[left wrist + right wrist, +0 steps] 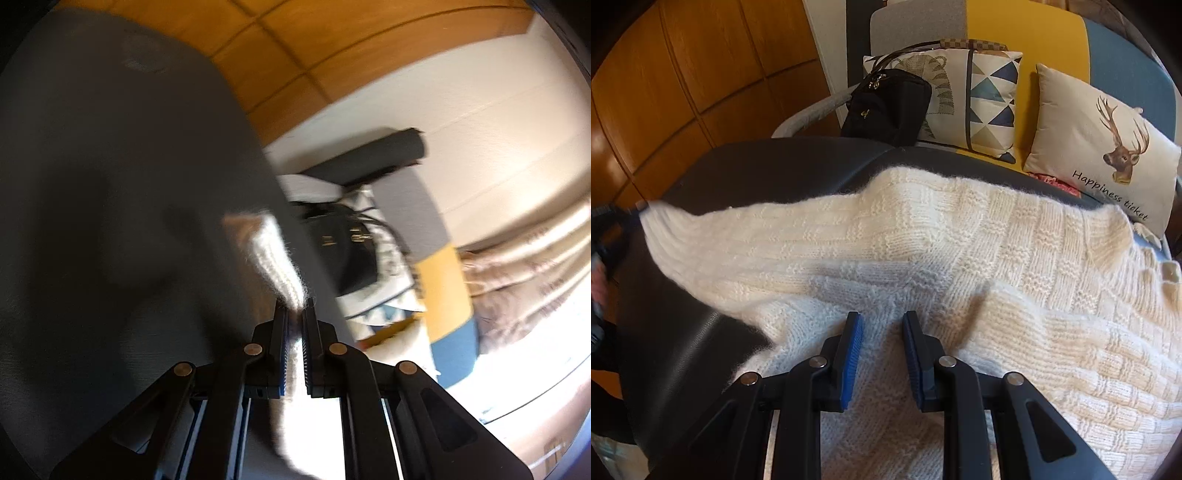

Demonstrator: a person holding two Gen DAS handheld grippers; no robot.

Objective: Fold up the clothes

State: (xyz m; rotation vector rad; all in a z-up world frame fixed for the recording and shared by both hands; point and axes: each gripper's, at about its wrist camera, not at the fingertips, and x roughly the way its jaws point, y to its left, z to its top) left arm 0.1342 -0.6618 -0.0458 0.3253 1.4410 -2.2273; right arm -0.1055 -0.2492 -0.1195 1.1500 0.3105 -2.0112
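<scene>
Left wrist view
Left gripper [294,301]: jaws nearly together, clamped on a thin fold of the cream knit sweater [275,258].
Sweater position: a narrow fuzzy strip runs up and left from the fingertips [281,314]; more white fabric shows between the jaws lower down.
Surface: dark table [110,221] fills the left half of the frame, beneath the strip.
Background: wooden panelling [295,44] at top; black bag [340,254] and patterned cushions, blurred, to the right of the table edge.
Image quality: motion blur throughout; fine detail cannot be read.

Right wrist view
Right gripper [881,321]: jaws parted with a clear gap, blue pads [851,362] visible, holding nothing.
Gripper position: over the near part of the sweater [923,251]; whether the tips touch the knit cannot be told.
Sweater position: spread across the dark table [757,170], covering most of its right side; one sleeve-like end stretches to the far left edge of the frame.
Far left edge: left gripper [613,218] meets that stretched end; its jaws are too blurred to read here.
Behind table: black bag [886,107], triangle-pattern cushion [990,99], deer cushion [1100,147] printed "Happiness ticket".
Left of table: wooden panelling [683,74].
</scene>
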